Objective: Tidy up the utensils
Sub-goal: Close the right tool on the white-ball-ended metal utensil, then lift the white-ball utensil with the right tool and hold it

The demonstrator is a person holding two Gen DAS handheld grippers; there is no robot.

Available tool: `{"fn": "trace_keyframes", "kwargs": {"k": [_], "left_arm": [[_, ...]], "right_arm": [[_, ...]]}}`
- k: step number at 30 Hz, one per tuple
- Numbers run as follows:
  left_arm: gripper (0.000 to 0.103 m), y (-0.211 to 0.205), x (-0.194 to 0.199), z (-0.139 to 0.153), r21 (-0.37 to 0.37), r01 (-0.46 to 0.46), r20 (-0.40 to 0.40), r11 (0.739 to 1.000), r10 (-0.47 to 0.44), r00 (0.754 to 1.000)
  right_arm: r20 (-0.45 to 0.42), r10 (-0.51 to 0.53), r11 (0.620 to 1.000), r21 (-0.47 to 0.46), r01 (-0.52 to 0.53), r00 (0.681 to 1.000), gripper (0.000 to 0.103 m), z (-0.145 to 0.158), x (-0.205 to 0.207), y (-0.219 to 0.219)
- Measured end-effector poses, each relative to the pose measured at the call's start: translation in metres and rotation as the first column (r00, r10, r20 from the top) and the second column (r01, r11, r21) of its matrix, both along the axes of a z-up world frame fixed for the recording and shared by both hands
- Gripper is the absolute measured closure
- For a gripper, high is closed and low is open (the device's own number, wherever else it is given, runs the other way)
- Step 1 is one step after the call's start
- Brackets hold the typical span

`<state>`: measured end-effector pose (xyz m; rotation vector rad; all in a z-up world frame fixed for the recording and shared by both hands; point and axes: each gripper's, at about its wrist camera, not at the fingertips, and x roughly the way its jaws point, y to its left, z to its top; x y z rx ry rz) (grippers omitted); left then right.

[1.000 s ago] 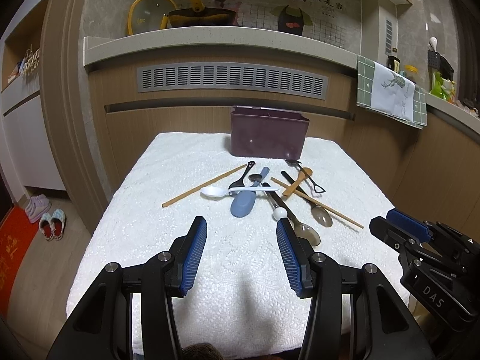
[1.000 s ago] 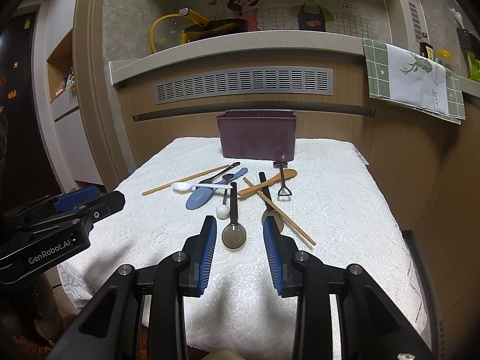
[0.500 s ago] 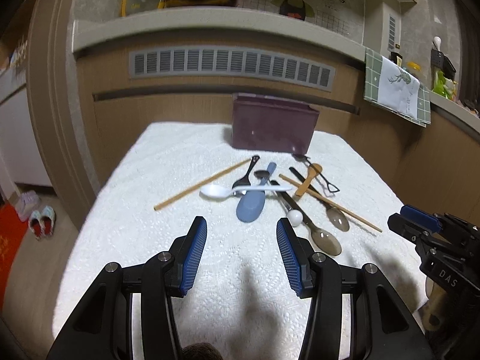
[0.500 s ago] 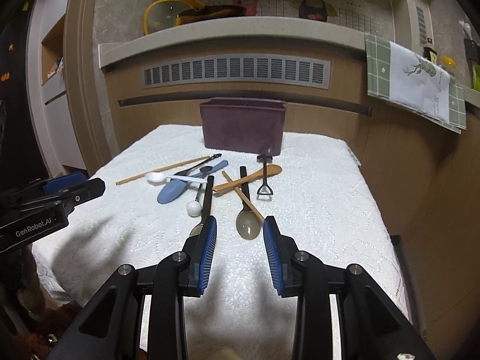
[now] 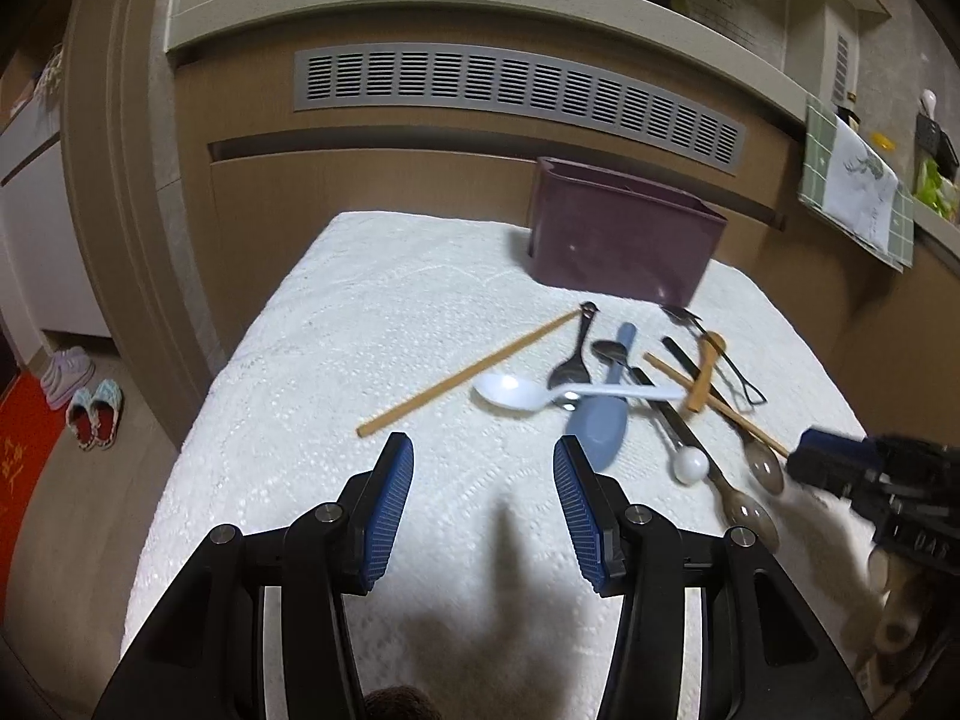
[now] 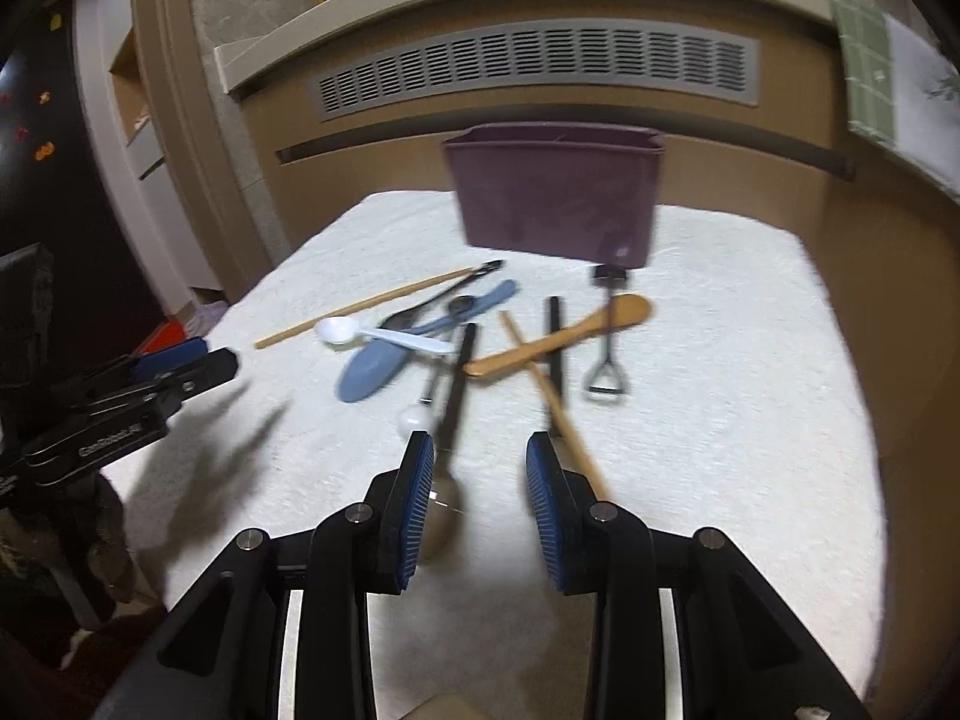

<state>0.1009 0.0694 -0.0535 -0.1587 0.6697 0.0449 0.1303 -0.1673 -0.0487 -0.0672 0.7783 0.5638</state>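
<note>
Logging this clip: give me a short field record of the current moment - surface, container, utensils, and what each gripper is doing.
surface: white towel over a table
container: purple bin at the far side, upright, contents not visible
utensils: loose pile in front of the bin, none gripped; white spoon lies across blue spoon; chopstick to the left
left gripper: open, empty, short of the pile
right gripper: open, empty, over a dark-handled spoon
image quality: right wrist view motion-blurred

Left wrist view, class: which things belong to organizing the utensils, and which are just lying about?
Job:
purple bin
white spoon
blue spatula
wooden chopstick
black fork

Lying about:
slippers
green towel
wall vent
</note>
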Motion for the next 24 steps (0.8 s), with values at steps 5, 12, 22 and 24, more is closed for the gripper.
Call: {"fn": "trace_keyframes", "kwargs": {"k": [5,12,22,24], "left_arm": [[0.053,0.02,-0.003,0.0,-0.008,-0.055,0.012,0.998,0.055,0.998],[0.053,0.043,-0.006,-0.014,-0.024,-0.085,-0.031,0.996,0.084,0.996],[0.053,0.028,0.004,-0.016,-0.061,-0.025,-0.048,0.998,0.022,0.999],[0.053,0.023,0.008,-0.014,-0.062,-0.011,-0.049,0.998,0.008,0.999]], "right_arm": [[-0.02,0.068,0.997,-0.043,-0.068,0.998,0.072,-0.014,0.013,0.046],[-0.025,0.067,0.97,-0.231,-0.071,0.997,0.079,-0.034,0.032,0.085],[0.201,-0.071,0.996,-0.032,0.079,0.977,0.085,0.06,0.034,0.022],[0.218,-0.121,0.992,0.004,0.123,0.968,0.087,0.074,0.037,0.005]]}}
